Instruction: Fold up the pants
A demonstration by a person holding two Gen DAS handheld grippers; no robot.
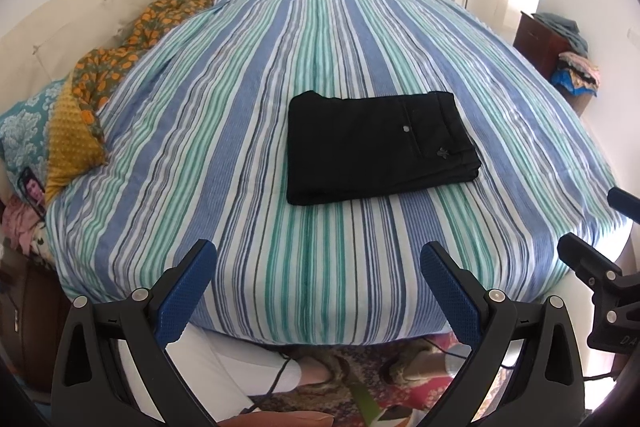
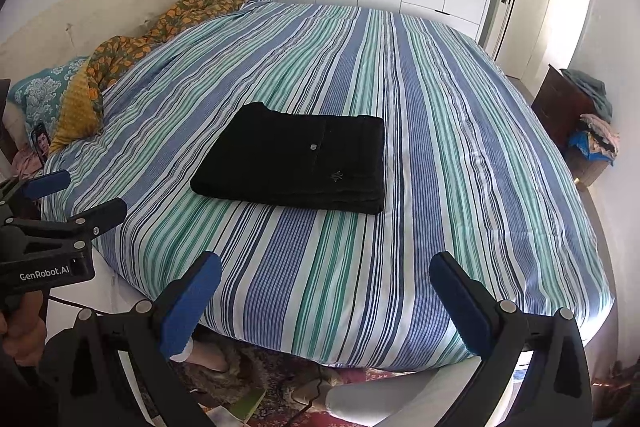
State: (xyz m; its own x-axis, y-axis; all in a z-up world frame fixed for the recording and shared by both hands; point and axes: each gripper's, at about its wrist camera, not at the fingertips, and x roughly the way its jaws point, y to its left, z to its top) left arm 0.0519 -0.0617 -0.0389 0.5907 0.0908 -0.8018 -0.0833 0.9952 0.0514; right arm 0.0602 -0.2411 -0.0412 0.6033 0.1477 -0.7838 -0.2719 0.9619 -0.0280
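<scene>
Hovering: left tongs [image 1: 318, 253] and right tongs [image 2: 326, 265] spread apart, empty, at the bed's near edge.
Pants [image 1: 378, 145]: folded into a compact black rectangle mid-bed [image 1: 240, 107], untouched.
Progress: looks finished; maybe only tidying left.

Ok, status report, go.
Left gripper open, right gripper open, both off the bed. Pants folded flat. Nothing in the way.

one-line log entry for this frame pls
task: fold pants | pants: folded, flat on bed | left gripper: open, clear | right gripper: open, clear | stage: looks done
</scene>
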